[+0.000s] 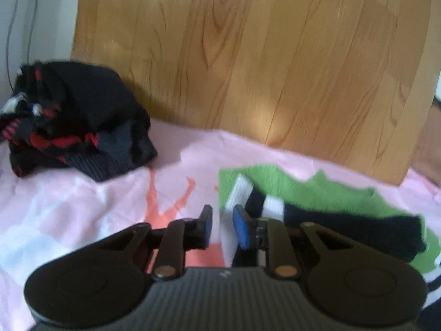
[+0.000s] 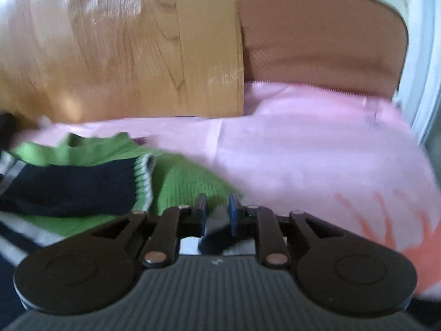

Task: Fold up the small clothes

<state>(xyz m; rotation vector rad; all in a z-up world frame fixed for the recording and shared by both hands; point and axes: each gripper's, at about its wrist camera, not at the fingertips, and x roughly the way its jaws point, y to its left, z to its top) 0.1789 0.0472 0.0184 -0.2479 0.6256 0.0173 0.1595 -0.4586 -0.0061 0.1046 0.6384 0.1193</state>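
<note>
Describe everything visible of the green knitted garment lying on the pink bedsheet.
The green knitted garment is a small, fuzzy-looking top with white and dark navy bands and a navy sleeve folded across its body, cuff edged in pale ribbing. It lies spread and slightly rumpled on the pink bedsheet, near the wooden headboard. The left gripper sits at its white-banded edge, the right gripper at a green edge; blur hides whether either pinches cloth.
</note>
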